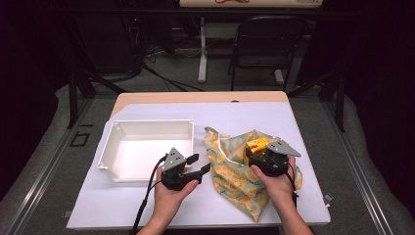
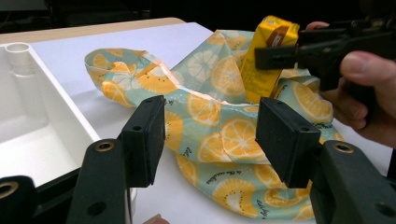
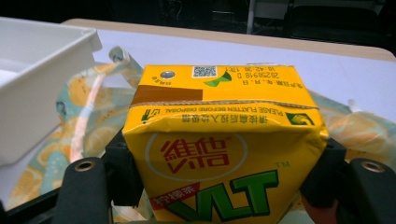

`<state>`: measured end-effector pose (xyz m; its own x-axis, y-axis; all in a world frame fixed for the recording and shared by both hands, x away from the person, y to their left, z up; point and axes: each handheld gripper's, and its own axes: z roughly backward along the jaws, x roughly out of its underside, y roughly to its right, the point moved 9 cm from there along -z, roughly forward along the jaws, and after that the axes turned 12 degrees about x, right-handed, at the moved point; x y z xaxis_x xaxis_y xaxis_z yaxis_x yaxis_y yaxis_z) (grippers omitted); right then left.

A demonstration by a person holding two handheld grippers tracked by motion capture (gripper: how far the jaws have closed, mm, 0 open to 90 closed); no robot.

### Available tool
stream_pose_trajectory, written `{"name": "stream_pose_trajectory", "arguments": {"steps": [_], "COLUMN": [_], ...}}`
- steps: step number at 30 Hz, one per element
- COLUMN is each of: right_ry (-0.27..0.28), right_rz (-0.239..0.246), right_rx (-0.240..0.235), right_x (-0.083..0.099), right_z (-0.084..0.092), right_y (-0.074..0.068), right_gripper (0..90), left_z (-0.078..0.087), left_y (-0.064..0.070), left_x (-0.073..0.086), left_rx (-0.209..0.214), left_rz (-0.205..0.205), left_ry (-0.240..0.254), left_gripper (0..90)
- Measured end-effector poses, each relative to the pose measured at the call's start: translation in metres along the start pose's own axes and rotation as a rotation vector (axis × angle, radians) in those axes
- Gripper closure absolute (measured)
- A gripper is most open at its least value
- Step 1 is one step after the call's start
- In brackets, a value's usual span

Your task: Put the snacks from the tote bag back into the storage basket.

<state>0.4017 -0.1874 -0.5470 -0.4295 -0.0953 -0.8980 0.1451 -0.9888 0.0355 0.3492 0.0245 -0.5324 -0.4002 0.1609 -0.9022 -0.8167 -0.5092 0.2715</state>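
Observation:
A yellow drink carton (image 1: 256, 144) is clamped between the jaws of my right gripper (image 1: 258, 151), just above a lemon-print cloth bag (image 1: 235, 172) lying crumpled on the table. In the right gripper view the carton (image 3: 224, 154) stands upright and both pads press on its sides. In the left gripper view the carton (image 2: 267, 60) rises out of the bag's folds (image 2: 219, 107). My left gripper (image 1: 198, 164) is open with nothing between its jaws, pointing at the bag's left edge (image 2: 212, 135).
A white plastic tray (image 1: 151, 122) stands left of the bag, close behind my left gripper; its rim shows in both gripper views (image 2: 28, 93) (image 3: 37, 60). A white sheet (image 1: 244, 112) covers the table. A dark chair (image 1: 266, 44) stands beyond the far edge.

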Motion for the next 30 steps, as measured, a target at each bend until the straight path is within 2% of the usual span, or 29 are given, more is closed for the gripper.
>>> {"name": "stream_pose_trajectory", "arguments": {"steps": [8, 10, 11, 13, 14, 15, 16, 18, 19, 20, 23, 24, 26, 27, 29, 30], "right_ry": [0.033, 0.035, 0.044, 0.052, 0.063, 0.066, 0.08, 0.087, 0.091, 0.094, 0.11, 0.112, 0.112, 0.116, 0.117, 0.118], "right_rz": [-0.028, -0.025, -0.031, -0.026, -0.032, -0.024, -0.029, -0.027, -0.024, -0.024, -0.027, -0.03, -0.031, -0.031, -0.038, -0.035], "right_rx": [-0.01, -0.008, -0.009, -0.015, -0.015, -0.019, -0.022, -0.03, -0.038, -0.041, -0.061, -0.067, -0.08, -0.087, -0.101, -0.105], "right_x": [-0.023, -0.028, -0.03, -0.035, -0.038, -0.041, -0.044, -0.047, -0.05, -0.051, -0.055, -0.057, -0.058, -0.059, -0.06, -0.06], "right_z": [0.017, 0.02, 0.021, 0.025, 0.027, 0.029, 0.032, 0.036, 0.039, 0.041, 0.046, 0.048, 0.051, 0.052, 0.055, 0.057], "right_y": [0.002, 0.003, 0.002, 0.002, 0.001, 0.001, -0.001, -0.003, -0.006, -0.007, -0.013, -0.015, -0.019, -0.021, -0.026, -0.028], "right_gripper": [30.3, 30.3, 30.3, 30.3, 30.3, 30.3, 30.3, 30.3, 30.3, 30.3, 30.3, 30.3, 30.3, 30.3, 30.3, 30.3], "left_z": [-0.001, -0.003, -0.003, -0.004, -0.006, -0.006, -0.006, -0.007, -0.006, -0.007, -0.006, -0.006, -0.006, -0.006, -0.008, -0.008], "left_y": [0.001, 0.001, 0.002, 0.003, 0.003, 0.005, 0.005, 0.005, 0.007, 0.007, 0.013, 0.014, 0.017, 0.019, 0.021, 0.022], "left_x": [-0.001, -0.001, 0.0, 0.0, -0.001, 0.0, 0.0, -0.001, 0.0, -0.001, -0.005, -0.006, -0.007, -0.007, -0.007, -0.006], "left_rx": [0.004, -0.003, 0.007, 0.004, -0.014, 0.01, 0.01, -0.011, 0.01, 0.007, 0.038, 0.021, 0.03, 0.058, 0.043, 0.059], "left_rz": [-0.013, -0.027, -0.031, -0.046, -0.046, -0.05, -0.055, -0.062, -0.069, -0.071, -0.079, -0.08, -0.084, -0.088, -0.09, -0.091], "left_ry": [0.006, 0.017, 0.007, 0.007, 0.023, 0.009, 0.008, 0.017, 0.003, 0.013, 0.038, 0.05, 0.055, 0.046, 0.05, 0.044], "left_gripper": [41.0, 39.6, 38.5, 36.3, 36.0, 35.2, 34.3, 32.2, 30.3, 29.9, 28.6, 27.7, 26.2, 24.9, 23.1, 22.1]}}
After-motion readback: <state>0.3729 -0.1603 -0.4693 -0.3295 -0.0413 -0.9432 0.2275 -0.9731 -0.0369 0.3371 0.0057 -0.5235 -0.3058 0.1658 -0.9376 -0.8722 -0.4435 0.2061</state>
